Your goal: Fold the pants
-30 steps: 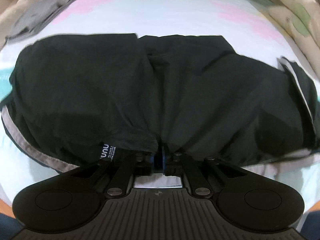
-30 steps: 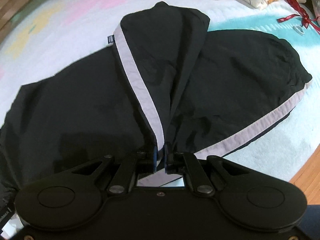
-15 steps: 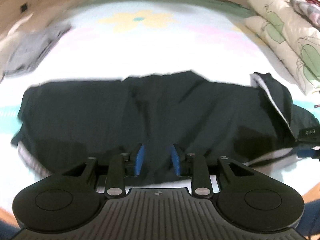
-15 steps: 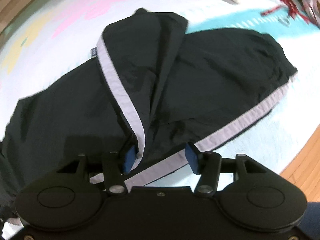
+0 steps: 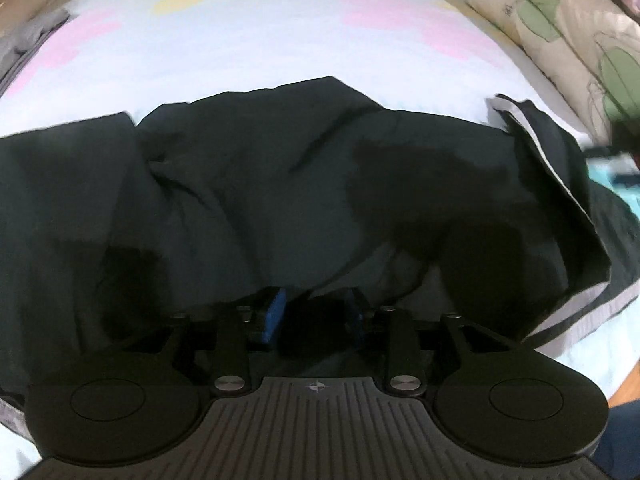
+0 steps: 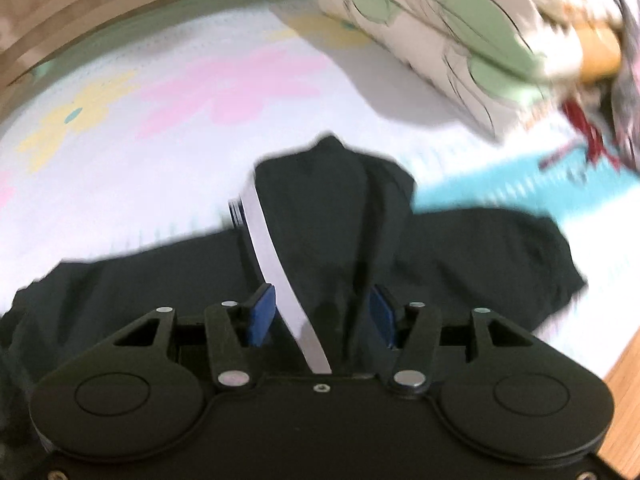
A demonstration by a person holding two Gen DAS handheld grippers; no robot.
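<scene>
Both sets of jaws stand parted, with no pad pressing on cloth. Your left gripper (image 5: 314, 312) shows a narrow gap that has just been widening; dark fabric of the black pants (image 5: 260, 200) lies in the gap at the lower centre of the left wrist view. Your right gripper (image 6: 322, 314) stands wider, having just released; a raised fold of the pants with its white side stripe (image 6: 276, 268) runs between the blue pads (image 6: 262, 314), touching neither as far as the blur allows.

The pants lie across the middle of both views on a pale blanket (image 5: 260, 40) with pink and yellow flower prints. A folded-over leg end sits at the right of the left wrist view. Leaf-print pillows (image 6: 460, 28) occupy the upper right. A grey garment (image 5: 28, 44) lies at the upper left edge of the left wrist view.
</scene>
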